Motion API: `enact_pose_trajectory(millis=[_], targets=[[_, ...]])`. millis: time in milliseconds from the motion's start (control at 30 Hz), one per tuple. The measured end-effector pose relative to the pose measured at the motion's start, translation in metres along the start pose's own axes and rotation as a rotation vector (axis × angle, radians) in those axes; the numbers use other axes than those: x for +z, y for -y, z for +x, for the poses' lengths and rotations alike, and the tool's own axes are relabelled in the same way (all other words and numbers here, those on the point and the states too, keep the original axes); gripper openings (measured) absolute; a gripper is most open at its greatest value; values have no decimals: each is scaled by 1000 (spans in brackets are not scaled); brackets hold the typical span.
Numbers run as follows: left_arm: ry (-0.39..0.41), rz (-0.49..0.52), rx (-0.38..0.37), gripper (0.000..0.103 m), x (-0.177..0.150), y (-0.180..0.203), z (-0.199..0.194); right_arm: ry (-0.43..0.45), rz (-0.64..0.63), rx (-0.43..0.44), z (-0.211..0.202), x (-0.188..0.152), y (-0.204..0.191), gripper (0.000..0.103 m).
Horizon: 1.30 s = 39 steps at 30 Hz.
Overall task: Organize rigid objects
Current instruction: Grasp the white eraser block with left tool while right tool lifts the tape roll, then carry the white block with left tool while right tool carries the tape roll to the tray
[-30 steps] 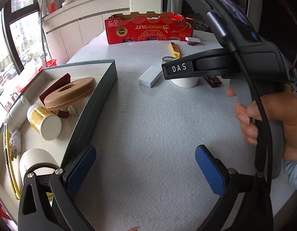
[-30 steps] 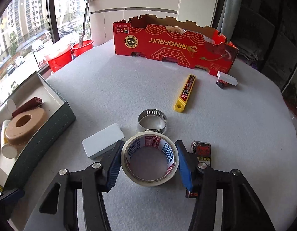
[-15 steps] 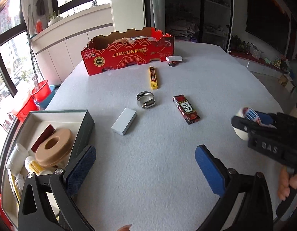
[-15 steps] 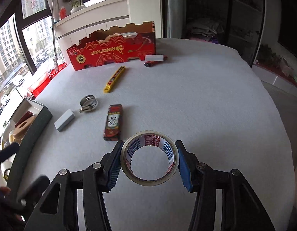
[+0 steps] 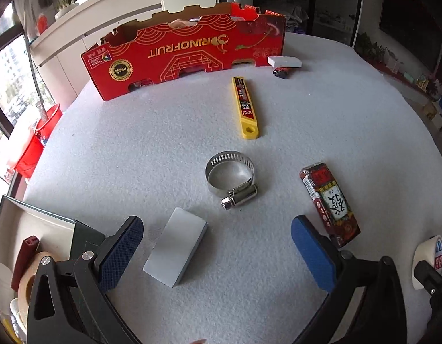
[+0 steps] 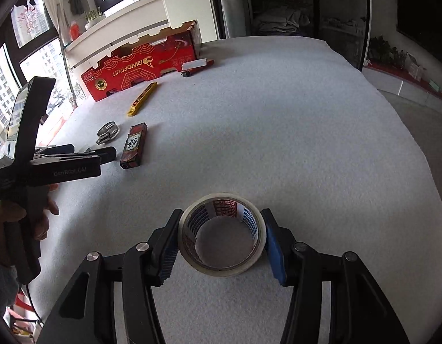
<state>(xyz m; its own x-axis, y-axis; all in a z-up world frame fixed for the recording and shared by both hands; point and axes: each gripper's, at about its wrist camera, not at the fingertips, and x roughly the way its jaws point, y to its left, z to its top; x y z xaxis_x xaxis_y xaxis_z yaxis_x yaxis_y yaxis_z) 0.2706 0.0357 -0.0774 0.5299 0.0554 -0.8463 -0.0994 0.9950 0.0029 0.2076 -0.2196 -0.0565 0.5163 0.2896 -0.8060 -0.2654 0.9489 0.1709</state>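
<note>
In the right wrist view my right gripper (image 6: 221,230) is shut on a roll of clear tape (image 6: 224,204), one pad on each side, above bare grey felt. The roll (image 5: 425,259) also shows at the right edge of the left wrist view. My left gripper (image 5: 218,253) is open low over the table. A white block (image 5: 176,250) lies between its fingers, nearer the left one and untouched. Just beyond lie a steel hose clamp (image 5: 231,177), a red printed pack (image 5: 329,200) and a yellow utility knife (image 5: 245,106).
A dark open box (image 5: 86,238) holding a tan ring and other items sits at the lower left. A red RINOFRUIT carton (image 5: 186,54) stands at the far edge, a white eraser (image 5: 284,62) and a small red item (image 5: 281,72) beside it. A hand (image 6: 34,218) holds the left gripper (image 6: 89,150).
My left gripper has swung away from the open box and now frames the white block. My right gripper has carried the tape roll to the right, away from the other items.
</note>
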Motion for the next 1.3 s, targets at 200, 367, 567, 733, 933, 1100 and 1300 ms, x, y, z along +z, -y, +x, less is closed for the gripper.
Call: enact_pose_trajectory(millis=[200,367,567,733,933,1100,1300], targets=[[-8,-5,-22,101,-5,-2,0,-5,7,7,-1,-1,1,54],[4,87,-88,24,-14,19,-19,-21,19,36,-8,-5,0,54],[-10,14,-142,24,-44,23,-44,-11,6,53,-23,-11,-9,54],[19,-13,-164,24,-79,32,-81,-7,-13,68,-38,-17,-22,54],[61,-56,-169,24,-120,34,-123,-14,-42,80,-53,-30,-44,54],[81,-128,-153,24,-143,18,-149,-5,-69,87,-67,-36,-65,54],[164,-192,-65,24,-162,-12,-185,6,-129,117,-80,-39,-100,54]])
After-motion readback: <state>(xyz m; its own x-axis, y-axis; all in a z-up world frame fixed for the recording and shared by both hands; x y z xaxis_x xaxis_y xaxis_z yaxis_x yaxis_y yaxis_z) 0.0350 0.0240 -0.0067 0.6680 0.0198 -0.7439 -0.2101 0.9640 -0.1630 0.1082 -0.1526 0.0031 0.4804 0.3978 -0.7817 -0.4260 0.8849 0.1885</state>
